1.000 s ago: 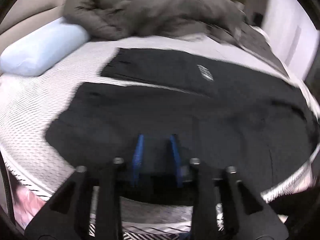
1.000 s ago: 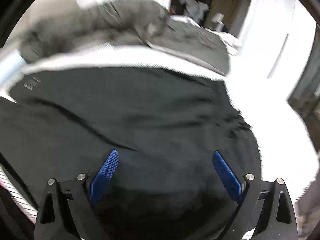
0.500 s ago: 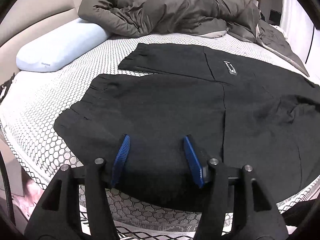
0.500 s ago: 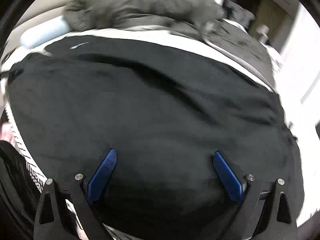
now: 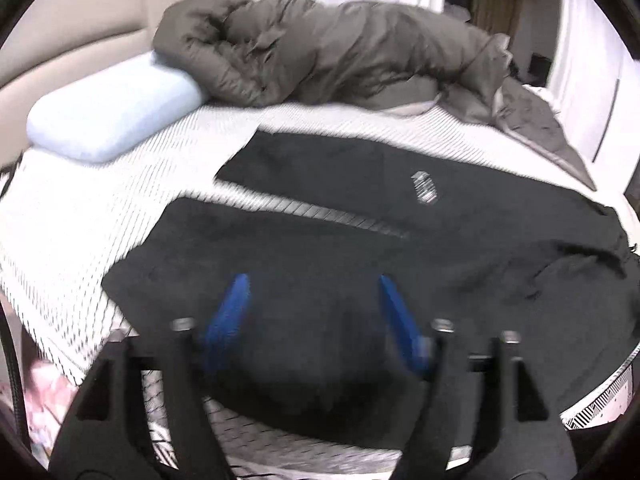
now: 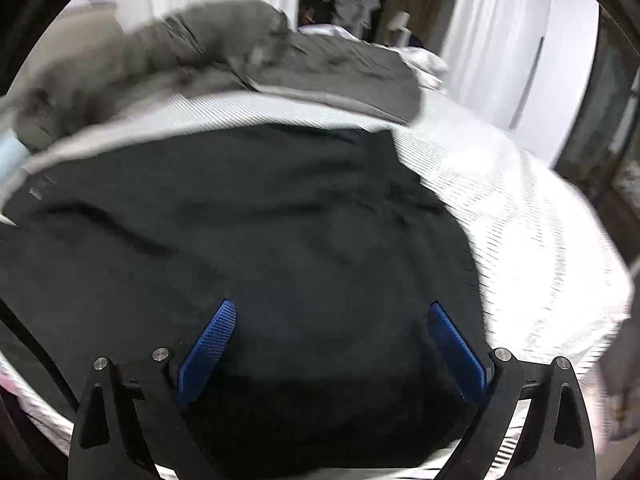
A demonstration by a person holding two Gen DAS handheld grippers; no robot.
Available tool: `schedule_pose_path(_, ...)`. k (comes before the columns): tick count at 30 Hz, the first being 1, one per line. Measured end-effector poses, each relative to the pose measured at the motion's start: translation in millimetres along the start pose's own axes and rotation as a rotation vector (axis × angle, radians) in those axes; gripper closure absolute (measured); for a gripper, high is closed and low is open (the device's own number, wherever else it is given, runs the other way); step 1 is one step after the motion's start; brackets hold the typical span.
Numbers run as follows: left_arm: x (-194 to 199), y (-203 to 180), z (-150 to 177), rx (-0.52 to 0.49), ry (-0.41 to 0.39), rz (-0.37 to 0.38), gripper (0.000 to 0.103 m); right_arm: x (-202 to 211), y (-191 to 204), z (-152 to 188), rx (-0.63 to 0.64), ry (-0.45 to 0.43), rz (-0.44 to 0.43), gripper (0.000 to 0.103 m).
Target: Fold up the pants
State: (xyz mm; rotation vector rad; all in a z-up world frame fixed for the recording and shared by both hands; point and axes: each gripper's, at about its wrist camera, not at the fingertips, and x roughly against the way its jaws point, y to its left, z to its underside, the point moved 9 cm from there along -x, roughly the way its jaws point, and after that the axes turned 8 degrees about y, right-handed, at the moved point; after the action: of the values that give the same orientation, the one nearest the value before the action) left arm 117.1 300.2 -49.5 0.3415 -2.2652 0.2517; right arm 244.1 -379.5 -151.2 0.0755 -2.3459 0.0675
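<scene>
Black pants lie spread flat on the white patterned bed, both legs running toward the left, a small white logo on the far leg. My left gripper hovers over the near leg close to its cuff; its blue-padded jaws are opening and nothing sits between them. In the right wrist view the pants fill the middle, waist end toward the right. My right gripper hangs above that wide part with jaws spread wide and nothing gripped.
A rumpled grey-brown duvet is heaped along the bed's far side, with a pale blue pillow at far left. Bare white mattress lies right of the pants. The bed's near edge runs just under the grippers.
My left gripper's jaws went from nearly closed on the near trouser leg to wide apart, letting the cloth go. The right gripper stayed wide and its view swung left, then back right.
</scene>
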Motion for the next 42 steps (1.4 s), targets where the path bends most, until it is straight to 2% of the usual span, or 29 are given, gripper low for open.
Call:
schedule_pose_path(2, 9, -25, -16, -0.001, -0.043, 0.061, 0.016, 4, 26, -14, -0.019, -0.02, -0.132, 0.005)
schedule_pose_path(3, 10, -36, -22, -0.002, -0.048, 0.09, 0.012, 4, 43, -24, -0.005, -0.025, -0.162, 0.005)
schedule_pose_path(4, 8, -49, -27, -0.005, -0.053, 0.114, 0.002, 3, 58, -32, 0.011, -0.03, -0.169, 0.005)
schedule_pose_path(7, -3, -94, -45, -0.049, -0.069, 0.153, 0.001, -8, 89, -62, 0.042, -0.042, -0.188, 0.005)
schedule_pose_path(10, -25, -146, -56, -0.083, -0.035, 0.217, 0.001, -22, 109, -89, 0.035, -0.038, -0.247, 0.005)
schedule_pose_path(12, -43, -185, -63, -0.11, 0.001, 0.252, 0.001, -34, 117, -105, 0.052, -0.018, -0.249, 0.005)
schedule_pose_path(15, -69, -240, -70, -0.184, 0.035, 0.287, 0.001, -63, 118, -121, 0.107, 0.023, -0.207, 0.005)
schedule_pose_path(20, -114, -317, -70, -0.286, 0.119, 0.323, 0.001, -112, 115, -123, 0.117, 0.123, -0.165, 0.005)
schedule_pose_path(23, -144, -352, -53, -0.373, 0.205, 0.331, 0.001, -136, 120, -120, 0.153, 0.17, -0.15, 0.005)
schedule_pose_path(25, -159, -362, -38, -0.417, 0.25, 0.32, 0.001, -150, 117, -107, 0.207, 0.218, -0.11, 0.005)
schedule_pose_path(26, -170, -365, -25, -0.443, 0.298, 0.302, 0.001, -155, 116, -99, 0.241, 0.243, -0.087, 0.005)
schedule_pose_path(27, -175, -365, -21, -0.454, 0.307, 0.297, 0.001, -156, 113, -93, 0.287, 0.252, -0.06, 0.005)
schedule_pose_path(30, -176, -355, -24, -0.457, 0.299, 0.272, 0.001, -147, 83, -94, 0.345, 0.203, 0.017, 0.004)
schedule_pose_path(32, -179, -332, -29, -0.44, 0.3, 0.213, 0.0, -147, 40, -96, 0.259, 0.211, 0.054, 0.004)
schedule_pose_path(34, -183, -316, -33, -0.393, 0.305, 0.203, 0.0, -150, -21, -99, 0.128, 0.217, 0.177, 0.005)
schedule_pose_path(36, -182, -310, -36, -0.355, 0.308, 0.22, 0.0, -150, -58, -99, -0.019, 0.228, 0.174, 0.005)
schedule_pose_path(37, -180, -310, -38, -0.35, 0.303, 0.227, 0.001, -148, -60, -101, -0.038, 0.226, 0.153, 0.005)
schedule_pose_path(40, -170, -314, -52, -0.331, 0.269, 0.28, 0.001, -136, -44, -112, 0.042, 0.186, 0.229, 0.005)
schedule_pose_path(42, -160, -324, -69, -0.309, 0.225, 0.333, 0.001, -124, -18, -126, 0.077, 0.125, 0.185, 0.004)
